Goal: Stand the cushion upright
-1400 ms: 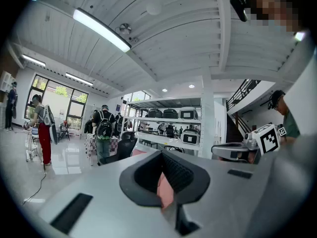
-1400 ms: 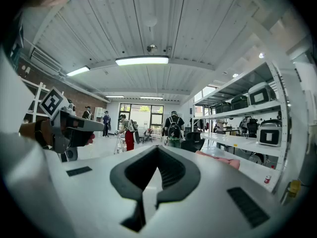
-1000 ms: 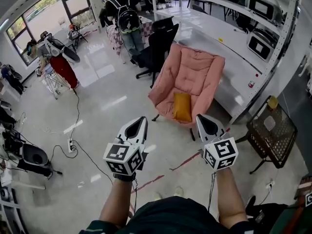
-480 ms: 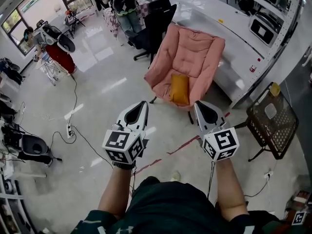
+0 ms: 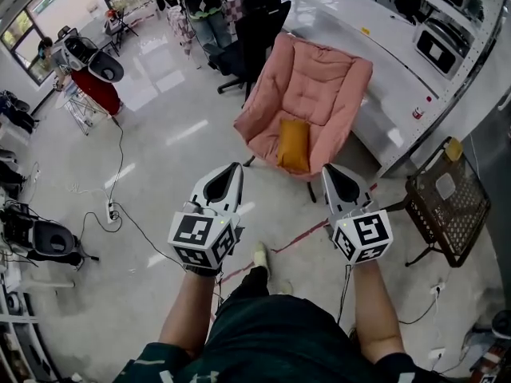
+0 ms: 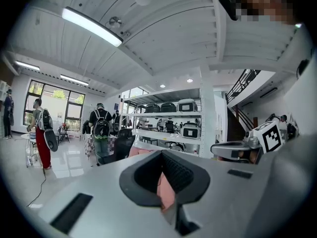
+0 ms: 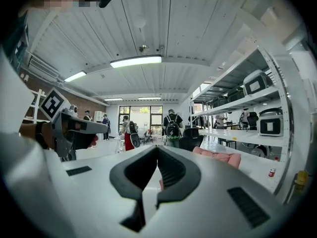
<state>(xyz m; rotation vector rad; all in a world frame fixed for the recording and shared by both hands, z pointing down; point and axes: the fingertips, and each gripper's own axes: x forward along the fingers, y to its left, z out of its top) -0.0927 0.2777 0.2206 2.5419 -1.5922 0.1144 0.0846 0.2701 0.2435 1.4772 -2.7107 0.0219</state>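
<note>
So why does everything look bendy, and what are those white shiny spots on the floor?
Head view: the wide lens curves the room, and the white spots are light glaring off the glossy floor. Left gripper view: round picture with black corners, the ceiling lamp bows. Right gripper view: same curving, the shelves lean.

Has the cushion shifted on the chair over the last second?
No. The cushion lies on the same spot of the chair seat, near its front edge, as before. Only the camera's framing has changed.
</note>
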